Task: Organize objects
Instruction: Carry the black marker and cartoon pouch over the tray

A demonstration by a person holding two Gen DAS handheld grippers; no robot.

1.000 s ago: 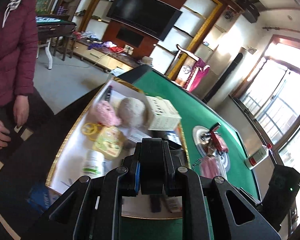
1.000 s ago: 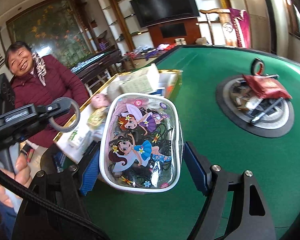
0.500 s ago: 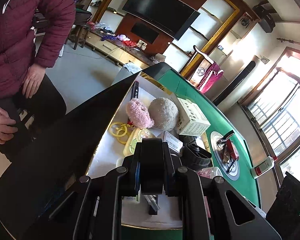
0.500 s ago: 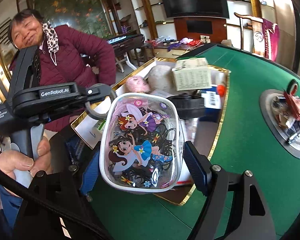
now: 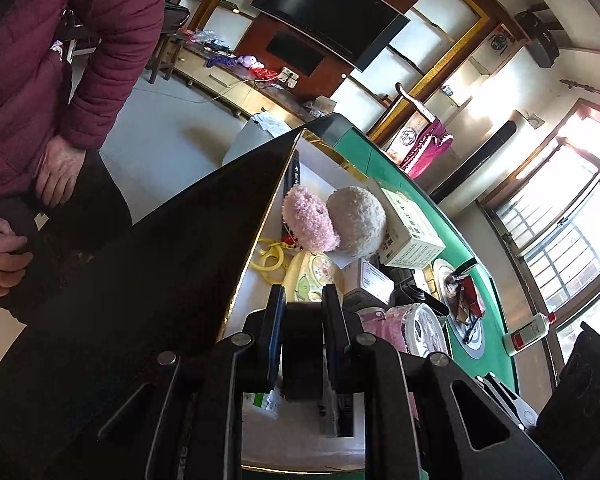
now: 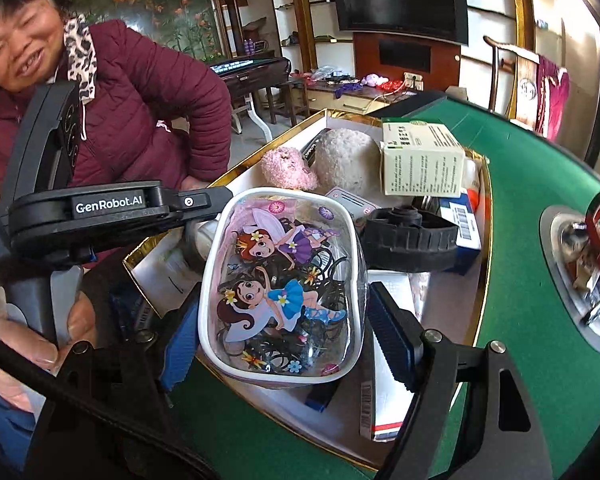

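Note:
My right gripper [image 6: 284,304] is shut on a clear pouch [image 6: 284,264] printed with two fairies and full of dark hair ties. Its blue pads [image 6: 392,336] press both sides of the pouch, which hangs over the near end of a white, gold-rimmed box [image 6: 482,280]. My left gripper [image 5: 302,292] is shut on a narrow black object [image 5: 302,344] that I cannot identify. It hovers over the box's floor [image 5: 320,168], beside a black gold-edged panel [image 5: 160,280]. The left gripper's body [image 6: 112,208] shows at the left in the right wrist view.
Inside the box lie a pink plush [image 5: 308,220], a white plush [image 5: 358,220], a carton [image 6: 420,160], a black ribbed disc [image 6: 410,240] and small packets. The green table [image 6: 540,360] has a round hub [image 6: 580,272]. A white bottle [image 5: 528,332] stands there. A person in a maroon jacket [image 6: 140,120] stands left.
The right gripper carried the pouch left, from above the green felt to above the box. The left gripper sank and shifted, so the black panel fills more of its view.

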